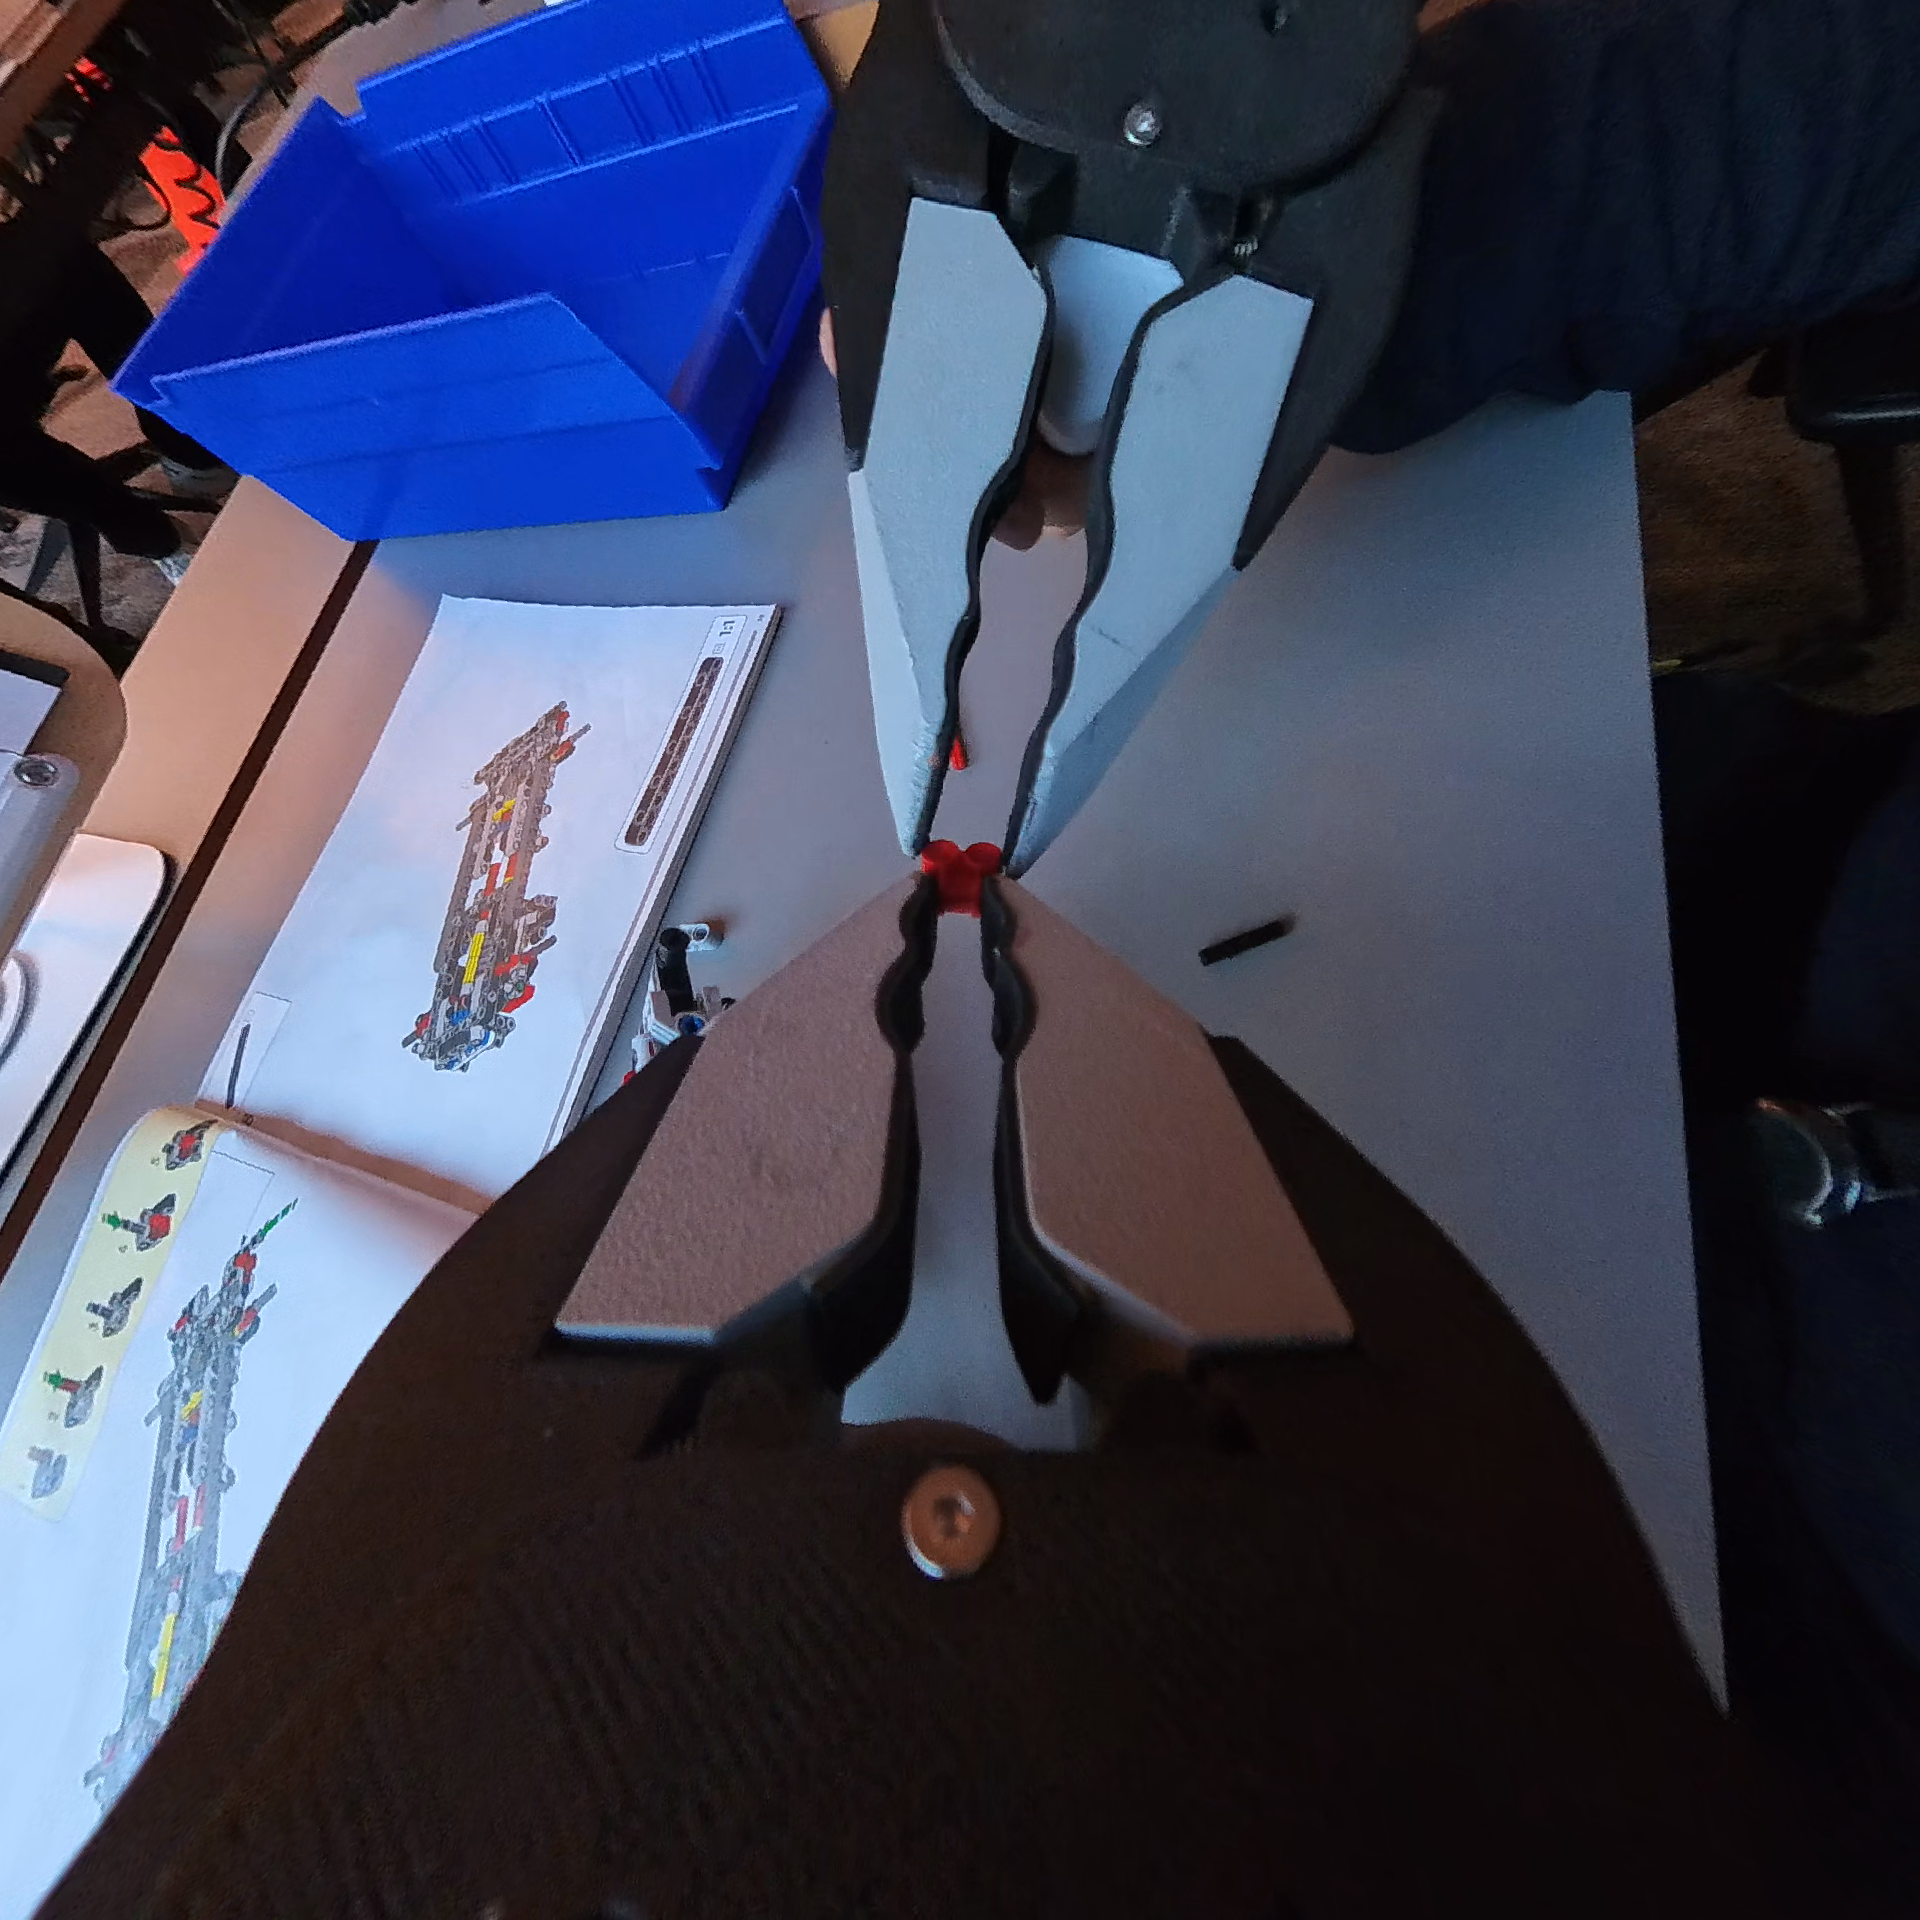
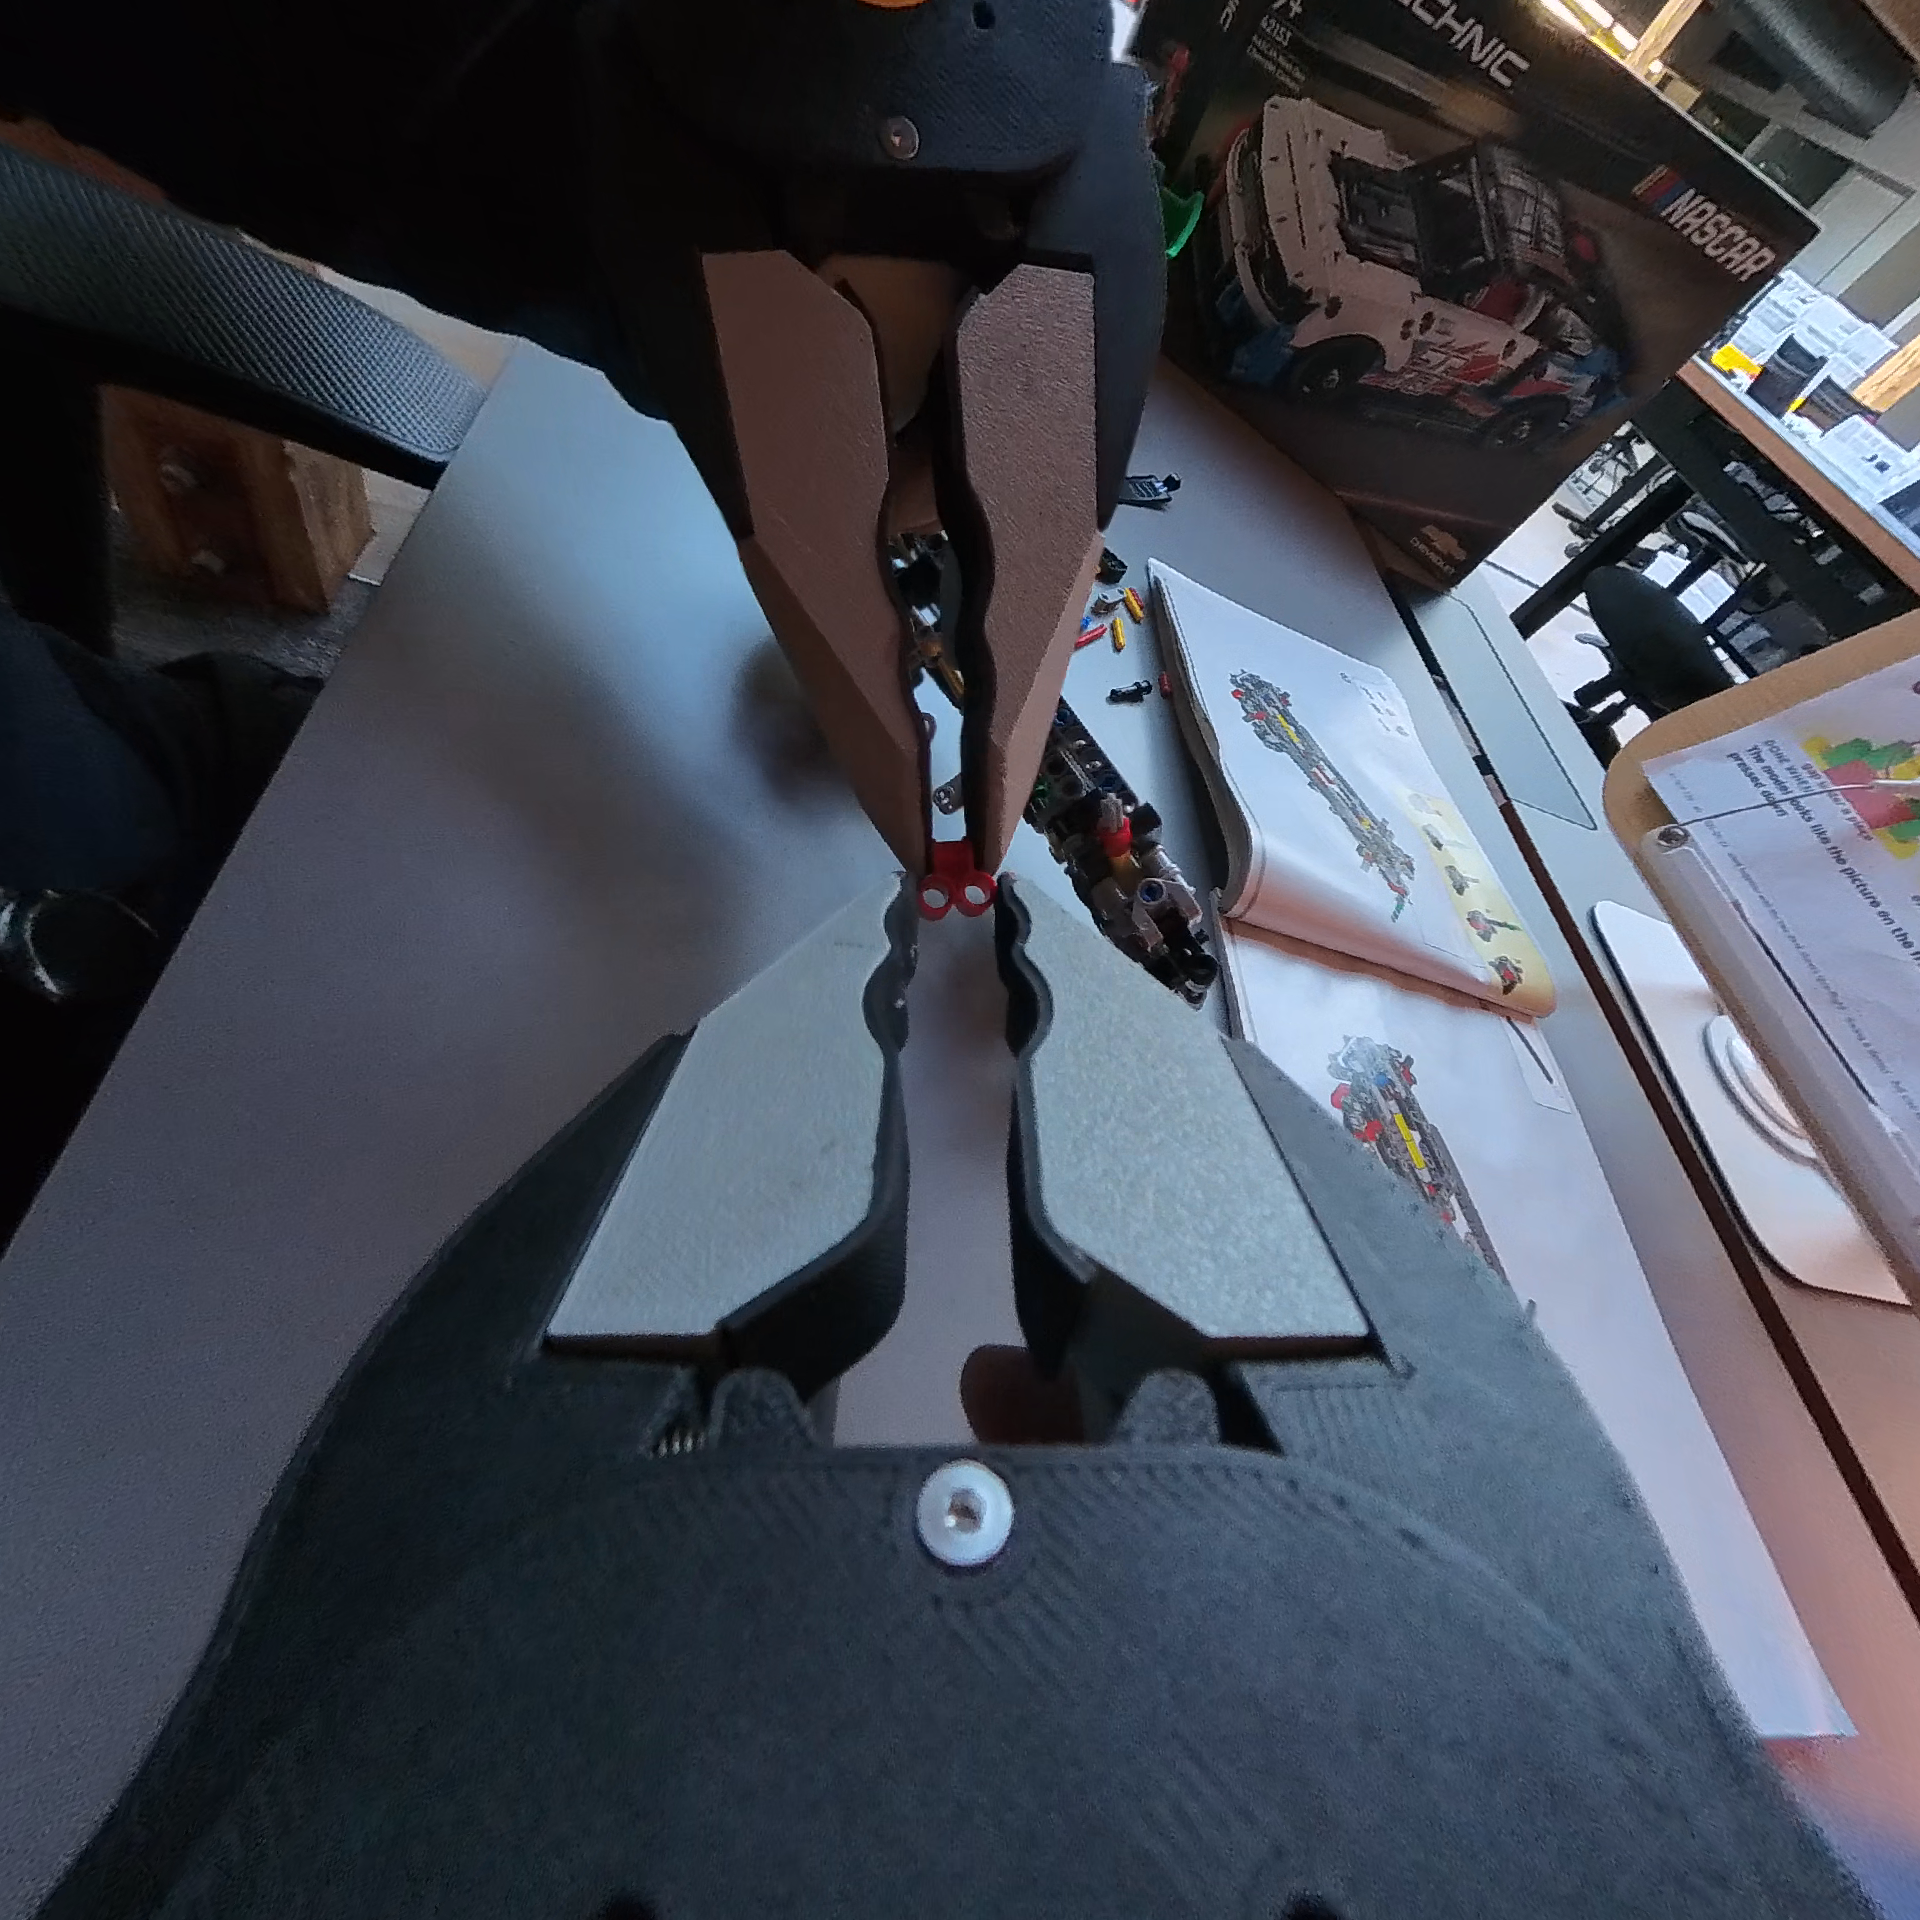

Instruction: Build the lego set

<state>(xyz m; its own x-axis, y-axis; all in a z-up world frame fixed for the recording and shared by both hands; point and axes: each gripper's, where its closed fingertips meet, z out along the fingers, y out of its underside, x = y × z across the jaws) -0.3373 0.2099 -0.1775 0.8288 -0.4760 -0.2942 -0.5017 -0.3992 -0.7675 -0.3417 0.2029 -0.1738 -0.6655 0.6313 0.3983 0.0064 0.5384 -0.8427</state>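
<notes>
A small red connector (image 1: 961,878) with two rings side by side hangs above the grey table (image 1: 1403,727). My left gripper (image 1: 961,902), with brown fingers, is shut on its stem. In the right wrist view the left gripper (image 2: 951,847) comes down from above, and the connector's rings (image 2: 954,891) stick out below its tips. My right gripper (image 2: 953,885), with grey fingers, faces it tip to tip. Its jaws stand around the two rings with a thin gap on one side and do not clamp them. It also shows in the left wrist view (image 1: 968,847).
A blue bin (image 1: 468,291) stands at the back left. An open instruction booklet (image 1: 499,862) lies by a partly built model (image 2: 1122,873). A black pin (image 1: 1245,940) and loose small parts (image 2: 1112,623) lie on the table. A printed box (image 2: 1455,260) stands behind. Both grippers' tips are roughly 11 cm from the black pin (image 1: 1245,940).
</notes>
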